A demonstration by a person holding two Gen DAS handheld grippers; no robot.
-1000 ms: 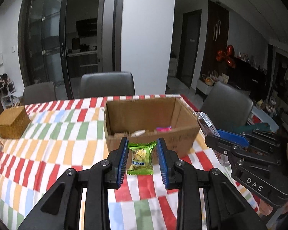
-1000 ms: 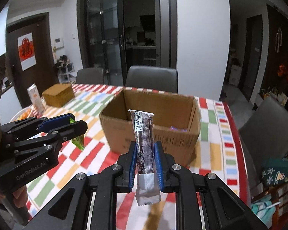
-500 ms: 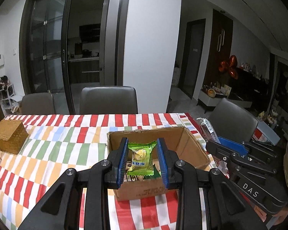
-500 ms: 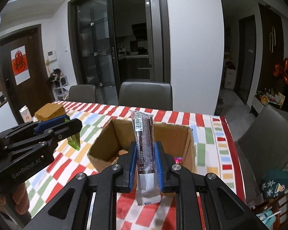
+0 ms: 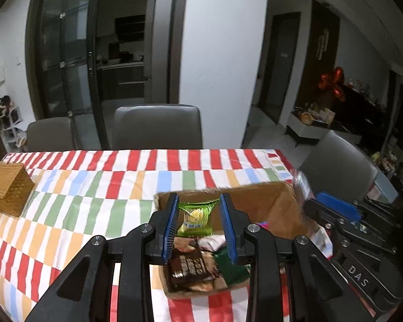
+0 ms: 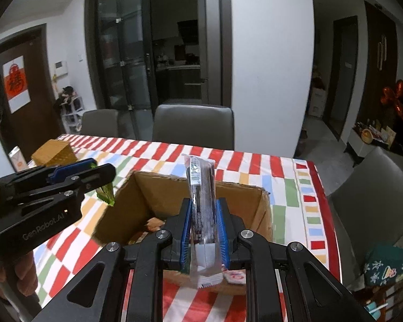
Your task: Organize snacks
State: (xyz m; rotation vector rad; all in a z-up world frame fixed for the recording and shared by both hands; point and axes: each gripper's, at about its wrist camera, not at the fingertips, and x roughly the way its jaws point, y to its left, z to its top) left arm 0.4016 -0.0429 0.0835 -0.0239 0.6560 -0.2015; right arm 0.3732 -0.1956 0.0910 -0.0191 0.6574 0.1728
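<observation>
The left gripper (image 5: 198,224) has just been opening: its fingers (image 5: 171,225) stand slightly apart around the green snack packet (image 5: 196,218), hovering over the cardboard box (image 5: 268,209) for a drop. The right gripper (image 6: 202,232) clamps the dark snack bar (image 6: 202,201) upright above the same box. Beyond lies the striped surface (image 5: 94,187).

Black claws (image 5: 199,216) (image 6: 203,221), blue ribbed pads, silver screws, white lettering
</observation>
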